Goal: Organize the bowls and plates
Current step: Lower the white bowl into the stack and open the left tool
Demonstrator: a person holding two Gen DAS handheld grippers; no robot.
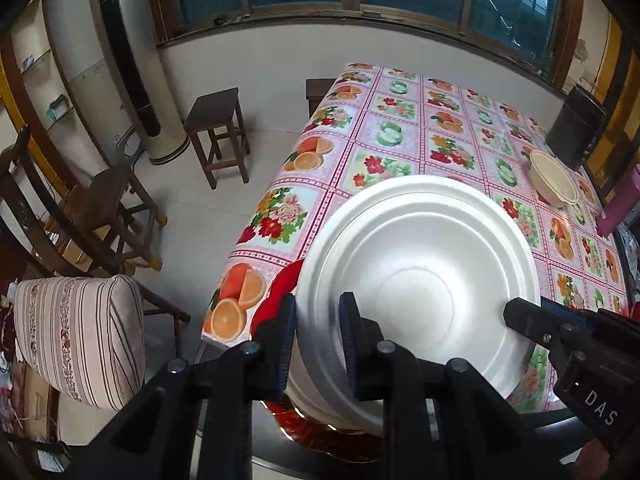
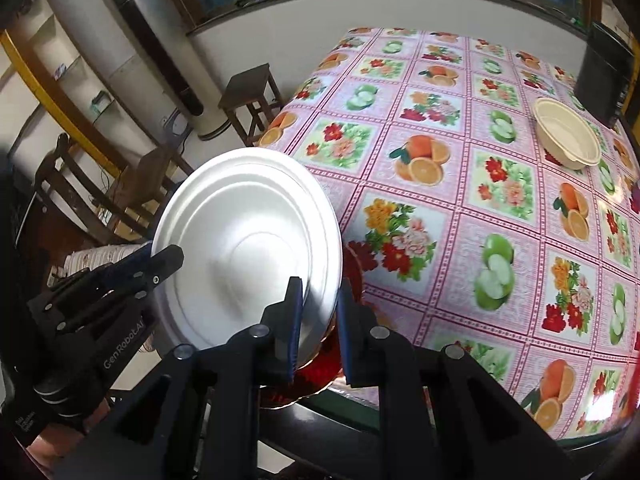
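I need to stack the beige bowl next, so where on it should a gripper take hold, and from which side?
Grip the beige bowl by its thin rim, one finger inside and one outside the wall. It sits upright and open on the tablecloth, so coming from above looks best. The near edge seems safer, since a black box stands close behind it. Both grippers are now shut on the white plate.

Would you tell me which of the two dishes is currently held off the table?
The white plate, pinched at its rim by both the left gripper and right gripper. The beige bowl sits untouched on the far tablecloth.
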